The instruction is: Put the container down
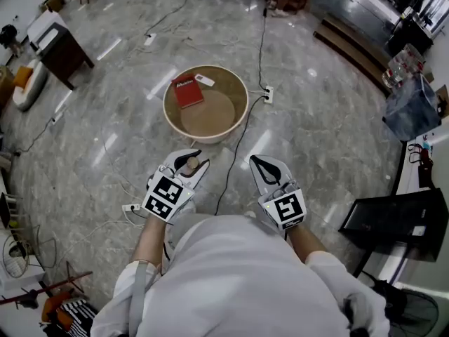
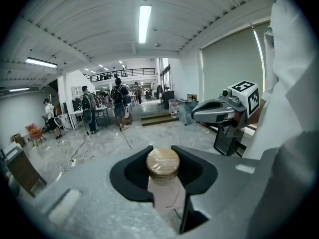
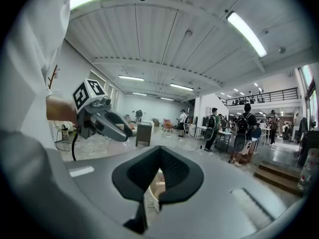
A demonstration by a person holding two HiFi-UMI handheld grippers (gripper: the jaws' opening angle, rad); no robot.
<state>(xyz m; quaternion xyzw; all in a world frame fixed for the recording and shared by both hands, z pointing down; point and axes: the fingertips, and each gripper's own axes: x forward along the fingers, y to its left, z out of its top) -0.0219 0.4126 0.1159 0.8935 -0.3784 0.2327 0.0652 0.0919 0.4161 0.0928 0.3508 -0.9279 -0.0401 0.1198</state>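
Head view, steeply downward: standing on a grey marble floor (image 1: 105,139), facing a low round tan counter with a pale raised rim (image 1: 210,121). On that counter, a red rectangular book (image 1: 187,91) and, just beside it, a small white bar-shaped object (image 1: 204,80), too small to identify. Toward the near side, only bare tan surface.

Held out side by side and apart: left hand-held gripper (image 1: 196,160) and right hand-held gripper (image 1: 257,163). Clamped in the left one, a small pale jar with a round tan lid (image 1: 192,163), taken here as the container of the task. Confirmed in the left gripper view: lid seated between the black pads, pale body gripped below it, jaws partly apart and pressing on the jar from both sides. Hangs over bare floor, short of the counter's near rim, touching nothing but the pads.

Right gripper view: jaws drawn together to a thin slit, nothing between them. Through the slit, only a sliver of the counter rim.

Progress, as a judgement: pick-up apparently done, putting-down not yet begun. Probably left to do: bring the jar forward over the free part of the counter, clear of the book; lower until the base rests; open the jaws and draw back. Might equally be meant for the floor; cannot tell from the task wording.
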